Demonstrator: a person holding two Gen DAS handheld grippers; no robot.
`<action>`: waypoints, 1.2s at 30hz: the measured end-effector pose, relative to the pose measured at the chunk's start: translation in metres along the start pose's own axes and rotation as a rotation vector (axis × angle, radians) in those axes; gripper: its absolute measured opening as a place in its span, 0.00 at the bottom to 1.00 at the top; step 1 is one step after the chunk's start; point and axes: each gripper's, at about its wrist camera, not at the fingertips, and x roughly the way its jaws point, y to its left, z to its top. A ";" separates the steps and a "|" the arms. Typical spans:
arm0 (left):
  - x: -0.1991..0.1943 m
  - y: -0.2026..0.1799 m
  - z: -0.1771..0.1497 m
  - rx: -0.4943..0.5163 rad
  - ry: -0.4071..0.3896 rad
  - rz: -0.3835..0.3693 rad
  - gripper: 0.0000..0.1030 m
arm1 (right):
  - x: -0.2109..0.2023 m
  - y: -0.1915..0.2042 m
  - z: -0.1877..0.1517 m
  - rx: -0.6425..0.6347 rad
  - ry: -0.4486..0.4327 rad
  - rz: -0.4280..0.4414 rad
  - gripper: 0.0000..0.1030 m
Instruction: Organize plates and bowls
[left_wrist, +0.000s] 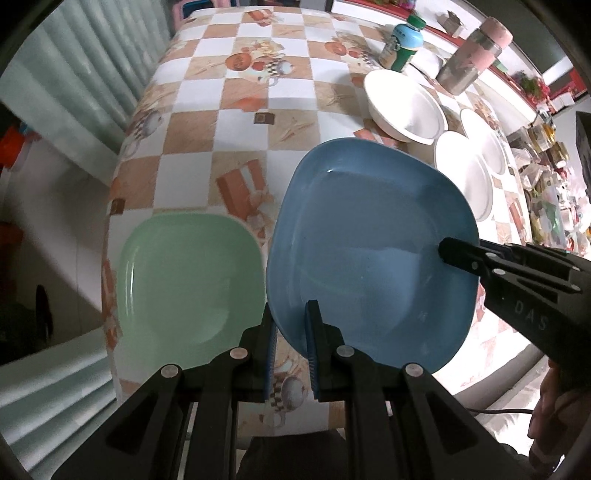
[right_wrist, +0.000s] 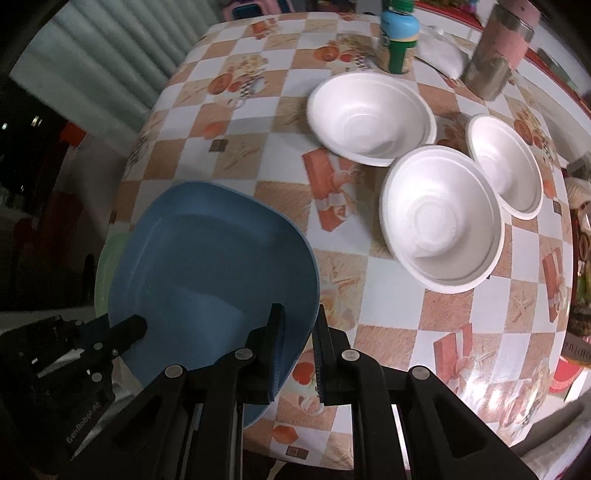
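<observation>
blue plate (left_wrist: 369, 251): square, tilted, lifted | green plate (left_wrist: 188, 280): flat, beside it | three white bowls (right_wrist: 441, 218): upright, clustered

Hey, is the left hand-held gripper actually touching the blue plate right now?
Touching. In the left wrist view, the left hand-held gripper has the blue plate rim wedged between its blue-padded fingers; the right wrist view shows one finger lying on the plate's face.

Blue plate (left_wrist: 369, 251) at 3 o'clock of the mint-green plate (left_wrist: 188, 277); white foam bowls (right_wrist: 441, 218) on an orange-and-white checkered tablecloth (left_wrist: 229, 110).
</observation>
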 end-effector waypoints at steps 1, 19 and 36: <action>-0.002 0.002 -0.003 -0.006 -0.003 0.001 0.16 | -0.001 0.003 -0.003 -0.017 0.000 0.002 0.15; -0.018 0.041 -0.045 -0.133 -0.024 0.054 0.16 | 0.002 0.061 -0.014 -0.247 0.019 0.029 0.15; -0.019 0.090 -0.057 -0.155 -0.035 0.099 0.17 | 0.017 0.117 -0.012 -0.327 0.029 0.027 0.15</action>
